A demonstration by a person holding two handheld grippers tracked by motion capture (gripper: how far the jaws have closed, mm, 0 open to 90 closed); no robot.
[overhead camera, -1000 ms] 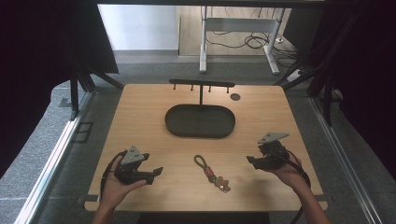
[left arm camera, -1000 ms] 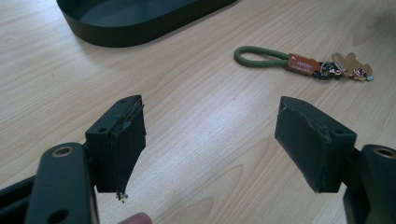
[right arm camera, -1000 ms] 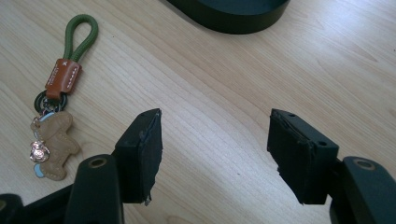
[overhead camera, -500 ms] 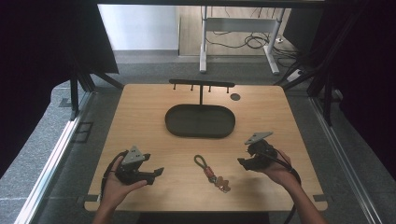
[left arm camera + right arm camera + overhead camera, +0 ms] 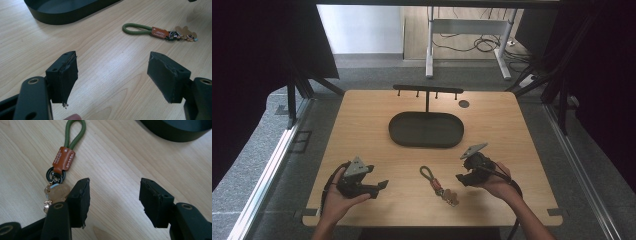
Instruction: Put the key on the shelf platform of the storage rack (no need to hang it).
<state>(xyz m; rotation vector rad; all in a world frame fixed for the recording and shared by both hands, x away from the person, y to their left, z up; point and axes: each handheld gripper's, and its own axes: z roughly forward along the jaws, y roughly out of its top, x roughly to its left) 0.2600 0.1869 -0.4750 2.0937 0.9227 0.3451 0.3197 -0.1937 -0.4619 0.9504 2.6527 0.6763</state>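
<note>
A keychain lies flat near the table's front middle: a green cord loop, a brown leather tab, a black ring and gold charms. My right gripper hovers just right of it, jaws open and empty, with the charms beside its left jaw. My left gripper rests at the front left, open and empty; the keychain lies ahead of it to the right.
A black oval tray sits at the table's middle. Behind it stands a black hook rack, with a small dark disc to its right. The table's front edge lies close below both hands.
My right gripper has moved left and slightly forward, from the right edge to beside the keychain. The left gripper has stayed put.
</note>
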